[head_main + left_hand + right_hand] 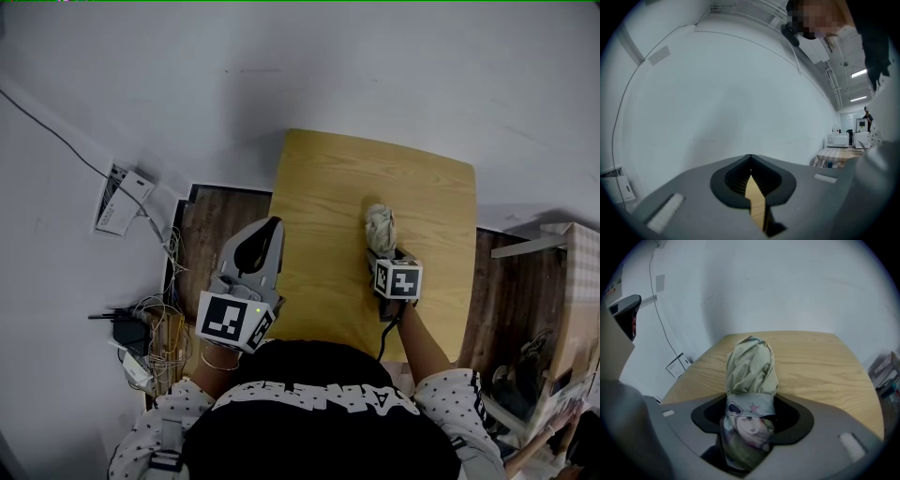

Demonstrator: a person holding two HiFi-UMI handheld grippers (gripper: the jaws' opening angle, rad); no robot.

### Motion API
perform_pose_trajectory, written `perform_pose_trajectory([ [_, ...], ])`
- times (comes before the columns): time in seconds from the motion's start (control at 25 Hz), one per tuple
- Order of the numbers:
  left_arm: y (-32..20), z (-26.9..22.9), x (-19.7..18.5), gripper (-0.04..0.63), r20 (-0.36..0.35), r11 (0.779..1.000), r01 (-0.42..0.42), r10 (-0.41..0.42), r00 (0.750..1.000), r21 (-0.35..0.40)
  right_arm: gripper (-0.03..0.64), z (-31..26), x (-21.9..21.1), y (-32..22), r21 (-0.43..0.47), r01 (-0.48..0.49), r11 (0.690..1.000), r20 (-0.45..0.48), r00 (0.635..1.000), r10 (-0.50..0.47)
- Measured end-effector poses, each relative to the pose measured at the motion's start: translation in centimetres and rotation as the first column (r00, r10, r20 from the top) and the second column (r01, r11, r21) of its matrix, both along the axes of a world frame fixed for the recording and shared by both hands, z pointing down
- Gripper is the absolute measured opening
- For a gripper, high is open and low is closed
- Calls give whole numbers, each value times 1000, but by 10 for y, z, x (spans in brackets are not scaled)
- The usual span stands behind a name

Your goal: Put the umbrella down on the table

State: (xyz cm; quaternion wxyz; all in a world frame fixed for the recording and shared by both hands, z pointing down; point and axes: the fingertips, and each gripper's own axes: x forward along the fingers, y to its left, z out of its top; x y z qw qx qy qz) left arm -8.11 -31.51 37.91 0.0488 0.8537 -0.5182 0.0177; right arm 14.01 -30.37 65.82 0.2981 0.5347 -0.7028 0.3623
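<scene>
Closest in, the right gripper point(382, 251) is clamped on the folded umbrella point(751, 376). Its jaws press the bundle from both sides just behind the fabric strap with the star print. The pale green crumpled end sticks out ahead of the jaws, and the printed end sits back between them. The gripper tilts downward over the table point(422, 178), so the umbrella is above the right-middle part of the wood top. Whether its far end touches the wood cannot be told.

The left gripper point(272, 227) is off the table's left edge and points level at the white wall point(309, 66). Its jaws are together at the tips with nothing held; only a sliver of the wood top shows through the slot behind them.

On the floor to the left, past the left gripper, lies a tangle of cables point(150, 323). A white box point(117, 202) with a cord is fixed low on the wall. A cardboard box point(574, 281) stands at the far right; its contents are unclear.
</scene>
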Motion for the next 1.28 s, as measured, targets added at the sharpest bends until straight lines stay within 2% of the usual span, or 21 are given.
perform_pose_trajectory([
  [0.72, 2, 1, 0, 2, 0, 1000, -3, 3, 1000, 1, 290, 5, -4, 0, 1, 21, 1000, -38, 999, -21],
  [1.28, 2, -2, 1, 2, -6, 1000, -6, 6, 1000, 4, 325, 0, -8, -4, 23, 33, 999, -20, 999, -33],
])
